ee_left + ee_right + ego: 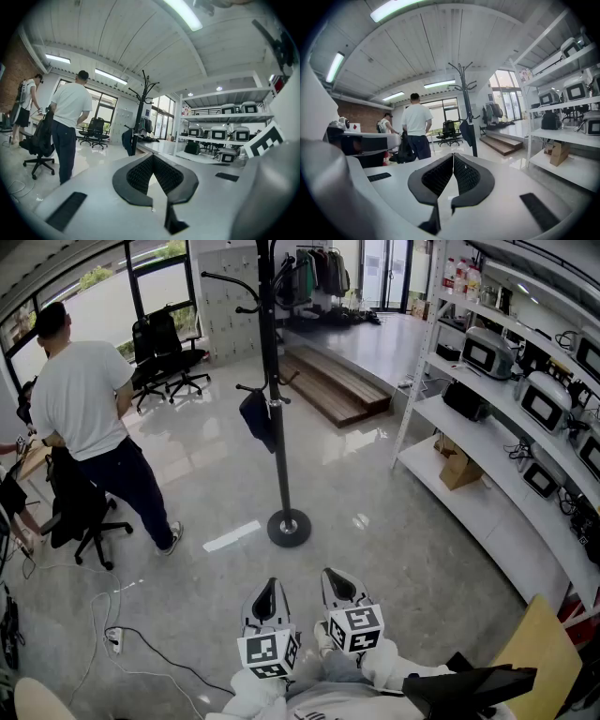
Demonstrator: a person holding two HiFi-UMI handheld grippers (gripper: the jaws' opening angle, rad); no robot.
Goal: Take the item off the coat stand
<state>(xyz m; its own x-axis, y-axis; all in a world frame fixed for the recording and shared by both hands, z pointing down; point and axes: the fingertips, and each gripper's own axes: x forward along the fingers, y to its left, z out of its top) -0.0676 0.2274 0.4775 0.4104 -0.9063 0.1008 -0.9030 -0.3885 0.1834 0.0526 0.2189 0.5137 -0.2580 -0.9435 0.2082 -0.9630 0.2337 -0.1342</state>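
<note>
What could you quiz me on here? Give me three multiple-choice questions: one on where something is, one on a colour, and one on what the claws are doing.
1. Where on the coat stand does the dark item hang?
A. on a top hook
B. on a hook about halfway up the pole
C. on the round base

2. What colour is the coat stand?
A. white
B. black
C. red

3. How are the left claw and the right claw?
A. both shut and empty
B. both open wide
C. both clamped on the item

Answers:
1 B: the item hangs from a side hook midway up the pole.
2 B: the pole, hooks and base are all black.
3 A: each gripper view shows the jaws together with nothing between them.
</note>
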